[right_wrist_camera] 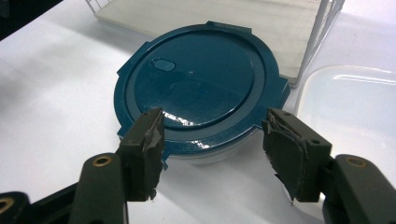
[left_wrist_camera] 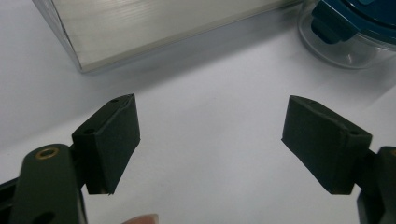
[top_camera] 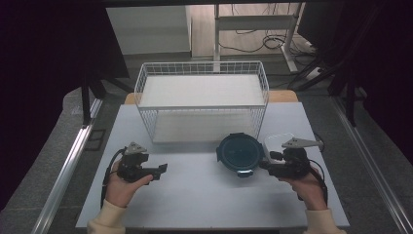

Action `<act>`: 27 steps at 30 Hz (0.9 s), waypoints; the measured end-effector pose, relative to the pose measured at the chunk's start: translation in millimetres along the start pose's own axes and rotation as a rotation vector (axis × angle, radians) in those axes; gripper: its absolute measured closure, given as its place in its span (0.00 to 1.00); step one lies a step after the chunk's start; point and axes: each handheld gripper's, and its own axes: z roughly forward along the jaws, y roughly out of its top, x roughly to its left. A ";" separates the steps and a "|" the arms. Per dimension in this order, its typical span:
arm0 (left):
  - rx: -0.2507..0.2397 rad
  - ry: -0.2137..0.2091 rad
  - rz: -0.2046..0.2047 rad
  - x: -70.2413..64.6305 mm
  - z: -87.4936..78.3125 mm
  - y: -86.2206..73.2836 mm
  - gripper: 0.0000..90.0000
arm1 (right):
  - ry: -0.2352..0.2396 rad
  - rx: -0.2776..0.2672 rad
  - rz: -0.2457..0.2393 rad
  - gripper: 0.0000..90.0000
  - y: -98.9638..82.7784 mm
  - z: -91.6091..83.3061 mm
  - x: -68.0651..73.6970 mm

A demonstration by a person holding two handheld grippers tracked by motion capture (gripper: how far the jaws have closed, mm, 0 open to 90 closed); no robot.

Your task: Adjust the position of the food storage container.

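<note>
In the high view, one white wire basket [top_camera: 202,100] stands at the far middle of the bench [top_camera: 195,195], with a pale flat panel lying in its bottom. Just in front of its right corner sits one round container [top_camera: 237,153] with a dark teal lid; a clear lidded box [top_camera: 278,139] sits just to its right. The left tool [top_camera: 162,169] rests well to the left of the container, held in a hand, jaws spread over bare bench. The right tool [top_camera: 263,163] points at the container's right edge.

In the left gripper view, the left tool [left_wrist_camera: 210,140] stands wide with nothing between its pads. The basket's base [left_wrist_camera: 154,28] crosses the top, and the container [left_wrist_camera: 355,32] shows at the top right: a clear bowl under a teal lid with a latch tab.

In the right gripper view, the right tool [right_wrist_camera: 215,154] is open, its worn pads flanking the near rim of the container [right_wrist_camera: 201,88] without pressing on it. The lid is glossy, round, with four clip tabs and a small oval vent plug. The clear box [right_wrist_camera: 350,102] lies at the right, touching neither.
</note>
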 end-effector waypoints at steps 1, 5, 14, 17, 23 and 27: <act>0.000 0.000 0.000 0.0 0.0 0.0 0.21 | 0.000 0.000 0.000 0.44 0.0 0.0 0.0; 0.008 -0.003 0.012 -3.7 -0.4 -0.8 0.21 | -0.014 0.025 -0.016 0.46 5.4 1.1 0.8; 0.020 -0.009 0.014 -3.4 0.6 -0.4 0.21 | -0.017 0.038 -0.002 0.51 19.5 2.2 -6.7; 0.023 -0.006 0.010 -0.8 0.5 -0.7 0.21 | -0.018 0.038 0.008 0.53 22.7 1.1 -9.3; 0.020 -0.003 0.002 1.0 -1.6 -0.3 0.21 | -0.022 0.074 0.003 0.58 34.4 8.6 -13.4; 0.021 -0.004 0.001 2.0 -0.9 -0.6 0.20 | -0.013 0.090 0.004 0.59 45.9 11.9 -16.7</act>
